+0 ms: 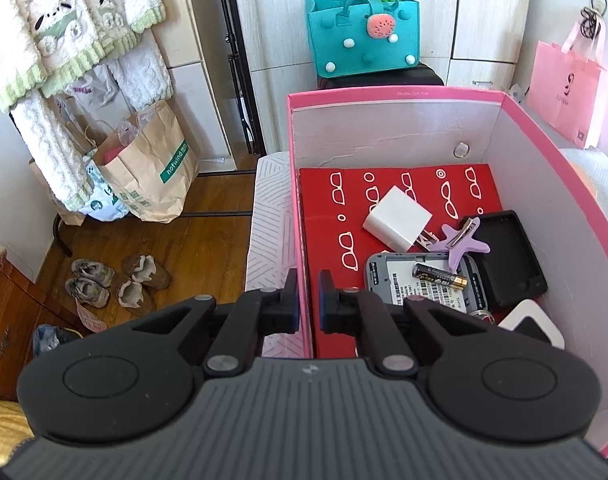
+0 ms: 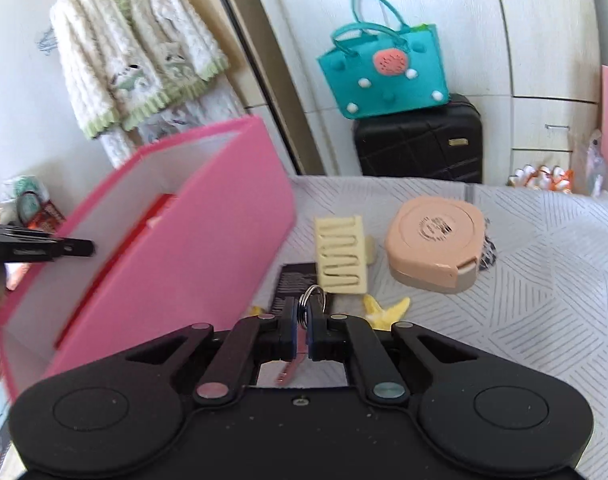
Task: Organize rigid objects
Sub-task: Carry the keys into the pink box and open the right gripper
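My left gripper is shut on the left wall of the pink box. Inside the box lie a red glasses case, a white charger, a purple star clip, a battery on a grey device and a black case. My right gripper is shut on a key ring above the bed. The pink box is to its left. A cream hair claw, a peach round case, a yellow star clip and a black comb lie on the bedspread.
The striped bedspread holds everything. A black suitcase with a teal bag stands behind it. Paper bags and shoes are on the wooden floor to the left. A pink bag hangs at the right.
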The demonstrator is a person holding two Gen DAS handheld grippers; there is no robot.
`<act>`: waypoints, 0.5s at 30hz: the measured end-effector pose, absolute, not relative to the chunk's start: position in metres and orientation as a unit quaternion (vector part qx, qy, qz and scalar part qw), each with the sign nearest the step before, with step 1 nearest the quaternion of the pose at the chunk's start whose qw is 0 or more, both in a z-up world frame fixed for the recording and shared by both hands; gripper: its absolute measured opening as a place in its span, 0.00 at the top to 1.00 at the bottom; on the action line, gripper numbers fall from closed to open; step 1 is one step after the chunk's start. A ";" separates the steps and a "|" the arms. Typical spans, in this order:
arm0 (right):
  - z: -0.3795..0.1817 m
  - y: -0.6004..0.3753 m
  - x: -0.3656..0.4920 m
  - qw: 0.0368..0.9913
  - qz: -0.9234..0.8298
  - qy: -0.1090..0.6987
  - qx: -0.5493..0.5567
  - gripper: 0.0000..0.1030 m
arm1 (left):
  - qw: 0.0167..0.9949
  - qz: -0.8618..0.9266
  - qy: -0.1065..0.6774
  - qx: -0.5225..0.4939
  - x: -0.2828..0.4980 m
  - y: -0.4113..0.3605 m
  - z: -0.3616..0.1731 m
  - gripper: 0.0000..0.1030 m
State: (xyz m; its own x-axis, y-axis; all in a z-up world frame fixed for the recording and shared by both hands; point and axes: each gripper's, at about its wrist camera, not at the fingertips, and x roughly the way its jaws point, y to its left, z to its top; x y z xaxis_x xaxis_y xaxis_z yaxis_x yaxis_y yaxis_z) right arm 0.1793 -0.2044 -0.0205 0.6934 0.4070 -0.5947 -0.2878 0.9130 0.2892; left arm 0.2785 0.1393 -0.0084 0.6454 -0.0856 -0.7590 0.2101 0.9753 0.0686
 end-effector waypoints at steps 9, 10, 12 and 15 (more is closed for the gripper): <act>0.035 -0.184 0.164 0.926 0.217 0.307 0.028 0.94 | 0.903 -0.076 0.412 0.092 0.277 0.133 -0.009 0.94; 0.043 -0.182 0.164 0.927 0.220 0.302 0.024 0.94 | 0.903 -0.074 0.412 0.095 0.277 0.132 -0.009 0.94; 0.055 -0.177 0.162 0.929 0.230 0.291 0.017 0.94 | 0.903 -0.072 0.412 0.099 0.276 0.130 -0.009 0.94; 0.070 -0.168 0.157 0.934 0.237 0.268 0.013 0.94 | 0.903 -0.073 0.412 0.094 0.277 0.131 -0.009 0.94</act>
